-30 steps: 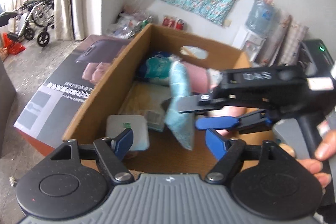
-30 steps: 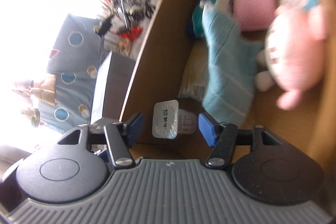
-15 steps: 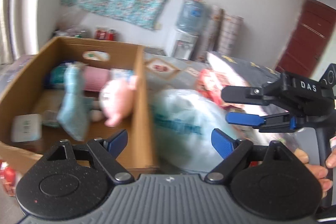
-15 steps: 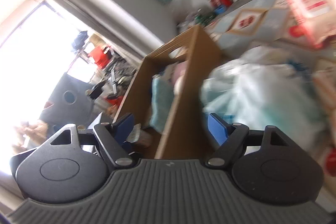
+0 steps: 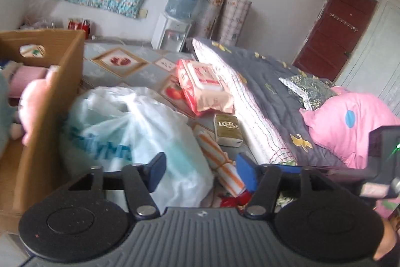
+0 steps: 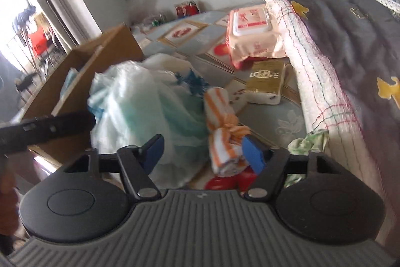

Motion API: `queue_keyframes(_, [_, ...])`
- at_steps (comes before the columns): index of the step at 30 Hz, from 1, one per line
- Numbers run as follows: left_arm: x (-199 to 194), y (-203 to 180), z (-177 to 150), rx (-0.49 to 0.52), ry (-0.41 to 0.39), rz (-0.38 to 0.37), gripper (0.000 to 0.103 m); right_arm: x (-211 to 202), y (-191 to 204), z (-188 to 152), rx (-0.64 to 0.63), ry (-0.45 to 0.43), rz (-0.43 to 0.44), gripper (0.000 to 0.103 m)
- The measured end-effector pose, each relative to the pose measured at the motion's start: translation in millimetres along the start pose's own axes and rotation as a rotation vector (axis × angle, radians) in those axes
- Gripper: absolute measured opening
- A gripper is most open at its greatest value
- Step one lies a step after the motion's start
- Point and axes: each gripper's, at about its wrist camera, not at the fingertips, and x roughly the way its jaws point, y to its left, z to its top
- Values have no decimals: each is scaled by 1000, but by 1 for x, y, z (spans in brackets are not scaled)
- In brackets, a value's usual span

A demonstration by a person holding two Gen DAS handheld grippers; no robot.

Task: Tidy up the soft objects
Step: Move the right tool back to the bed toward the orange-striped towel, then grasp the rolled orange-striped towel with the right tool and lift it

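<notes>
A cardboard box at the left holds a pink plush toy and a pink rolled cloth; it also shows in the right wrist view. Beside it on the mat lies a white plastic bag and an orange-striped rolled towel. My left gripper is open and empty above the bag's right side. My right gripper is open and empty, with the striped towel just ahead between its fingers.
A pink wet-wipes pack and a gold tissue pack lie on the patterned mat. A mattress with a grey quilt and a pink pillow lies to the right. A water dispenser stands at the wall.
Both grippers swung right, away from the cardboard box interior, and now face the plastic bag and striped towel on the mat. Both stay open and empty.
</notes>
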Motion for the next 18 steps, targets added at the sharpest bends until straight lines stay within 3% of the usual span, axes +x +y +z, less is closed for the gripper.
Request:
queue_keyframes(3, [15,-5,-2,-16,32,1,41,24,0,3,-67,27,-70,55])
queue_keyframes(8, [33,-6,-10,-60,93,-33,25,50,-9,0,-60,109,-76,35])
queue_keyframes(12, [33,-7,-16,-63,111,-53,21,41,-18,-8,25,116,-30,31])
queue_keyframes(18, [27,-11,-28,-61,137,-80,22,25,-35,-33,272,188,129,33])
